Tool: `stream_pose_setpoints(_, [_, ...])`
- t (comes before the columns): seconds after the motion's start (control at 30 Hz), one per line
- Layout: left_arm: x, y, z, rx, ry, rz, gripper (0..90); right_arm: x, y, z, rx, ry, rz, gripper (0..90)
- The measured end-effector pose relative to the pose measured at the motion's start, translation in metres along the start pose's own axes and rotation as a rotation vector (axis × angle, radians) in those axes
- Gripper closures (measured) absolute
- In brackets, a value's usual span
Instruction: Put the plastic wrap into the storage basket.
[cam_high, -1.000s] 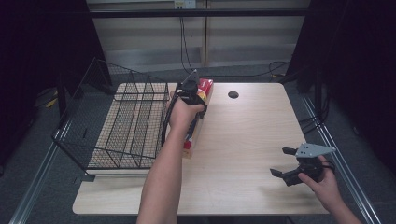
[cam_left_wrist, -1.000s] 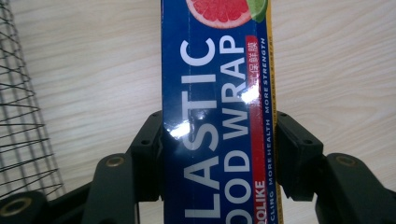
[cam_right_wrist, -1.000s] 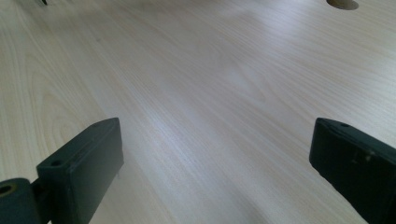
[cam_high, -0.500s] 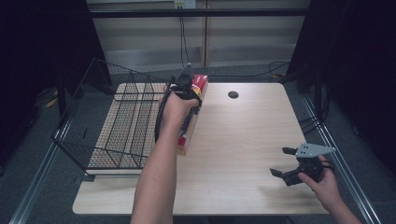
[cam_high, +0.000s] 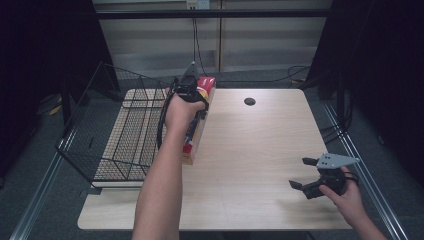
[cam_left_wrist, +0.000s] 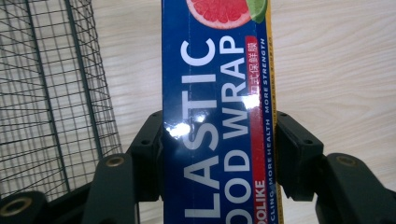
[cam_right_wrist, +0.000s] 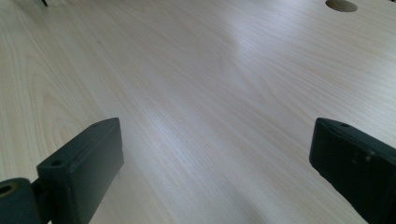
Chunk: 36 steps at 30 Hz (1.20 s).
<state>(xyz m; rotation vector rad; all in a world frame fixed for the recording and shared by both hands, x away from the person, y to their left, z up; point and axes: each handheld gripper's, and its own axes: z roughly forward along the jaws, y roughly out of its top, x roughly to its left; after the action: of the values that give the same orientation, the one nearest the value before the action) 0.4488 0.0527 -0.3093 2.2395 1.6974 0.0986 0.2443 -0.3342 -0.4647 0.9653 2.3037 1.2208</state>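
Cardboard, long and blue with a red end and white "PLASTIC FOOD WRAP" lettering: this narrow food wrap box (cam_high: 197, 127) lies on the pale wooden counter (cam_high: 260, 150) toward 10 o'clock of its centre, its length running from about 12 to 6 o'clock, just beside the black wire basket (cam_high: 107, 135) that sits over the counter's 9 o'clock edge. A grapefruit slice and a lime are printed near the box's far end in the left gripper view. The left claw (cam_high: 192, 95) grips the box across its width near that far red end; in the left gripper view (cam_left_wrist: 218, 154) both black jaws press flat against the box's long sides, with the basket mesh off at 9 o'clock. The person's left hand (cam_high: 181, 111) holds this claw, forearm reaching in from 6 o'clock.

The right claw (cam_high: 302, 173) sits low near the counter's 4 o'clock corner, well apart from the box, held by the right hand (cam_high: 345, 192). Its jaws stand wide apart with nothing between them, bare wood showing in the right gripper view (cam_right_wrist: 215, 154). A round hole (cam_high: 249, 101) lies in the counter at 12 o'clock.
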Motion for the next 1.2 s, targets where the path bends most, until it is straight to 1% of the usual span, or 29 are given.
stream_pose_setpoints(0.03, [0.0, 0.0, -0.001, -0.005, 0.007, -0.01, 44.2, 0.0, 0.0, 0.0, 0.002, 0.003, 0.001, 2.6])
stream_pose_setpoints(0.07, [0.001, 0.0, -0.003, -0.004, 0.009, -0.001, 44.2, 0.0, 0.0, 0.0, 0.002, 0.002, 0.001, 2.6])
stream_pose_setpoints(0.13, [0.004, 0.0, -0.007, -0.006, 0.006, -0.009, 44.2, -0.001, 0.0, 0.0, 0.002, 0.009, 0.002, 2.7])
stream_pose_setpoints(0.17, [0.005, 0.0, -0.009, -0.009, 0.01, -0.009, 44.2, 0.0, 0.0, 0.0, 0.003, 0.001, 0.001, 2.6])
stream_pose_setpoints(0.2, [0.005, 0.0, -0.011, -0.01, 0.005, -0.017, 44.2, 0.0, 0.0, 0.0, 0.003, 0.002, 0.001, 2.6])
stream_pose_setpoints(0.23, [0.006, 0.0, -0.012, -0.006, 0.01, -0.012, 44.2, 0.0, 0.0, 0.0, 0.002, 0.003, 0.001, 2.6])
stream_pose_setpoints(0.33, [0.009, -0.001, -0.018, -0.016, 0.021, -0.028, 44.2, 0.0, 0.0, 0.0, 0.002, 0.001, 0.001, 2.6])
stream_pose_setpoints(0.4, [0.01, -0.001, -0.019, -0.01, 0.017, -0.033, 44.2, 0.0, 0.0, 0.001, 0.004, 0.004, 0.002, 2.6])
stream_pose_setpoints(0.47, [0.012, -0.001, -0.021, -0.016, 0.023, -0.035, 44.2, 0.0, 0.0, 0.0, 0.004, 0.005, 0.001, 2.7])
stream_pose_setpoints(0.5, [0.013, -0.001, -0.023, -0.009, 0.022, -0.025, 44.2, 0.0, 0.0, 0.0, 0.003, 0.005, 0.001, 2.6])
stream_pose_setpoints(0.53, [0.013, -0.001, -0.024, -0.012, 0.032, -0.028, 44.2, 0.0, 0.0, 0.0, 0.005, 0.009, 0.001, 2.6])
stream_pose_setpoints(0.6, [0.015, -0.002, -0.028, -0.015, 0.021, -0.035, 44.2, 0.0, 0.0, 0.0, 0.005, 0.008, 0.0, 2.7])
stream_pose_setpoints(0.67, [0.016, -0.002, -0.03, -0.018, 0.02, -0.041, 44.2, 0.0, 0.0, 0.0, 0.005, 0.006, 0.0, 2.6])
stream_pose_setpoints(0.77, [0.018, -0.002, -0.033, -0.013, 0.028, -0.043, 44.2, 0.0, 0.0, 0.0, 0.002, 0.008, -0.002, 2.6])
stream_pose_setpoints(0.83, [0.02, -0.003, -0.036, -0.017, 0.028, -0.045, 44.2, 0.0, 0.0, -0.001, 0.0, 0.002, 0.0, 2.6])
stream_pose_setpoints(0.93, [0.023, -0.003, -0.039, -0.02, 0.036, -0.045, 44.2, -0.001, 0.0, 0.0, 0.003, 0.006, 0.0, 2.6])
stream_pose_setpoints(1.2, [0.034, -0.006, -0.049, -0.03, 0.043, -0.074, 44.2, 0.0, 0.0, -0.001, 0.003, 0.008, 0.0, 2.6])
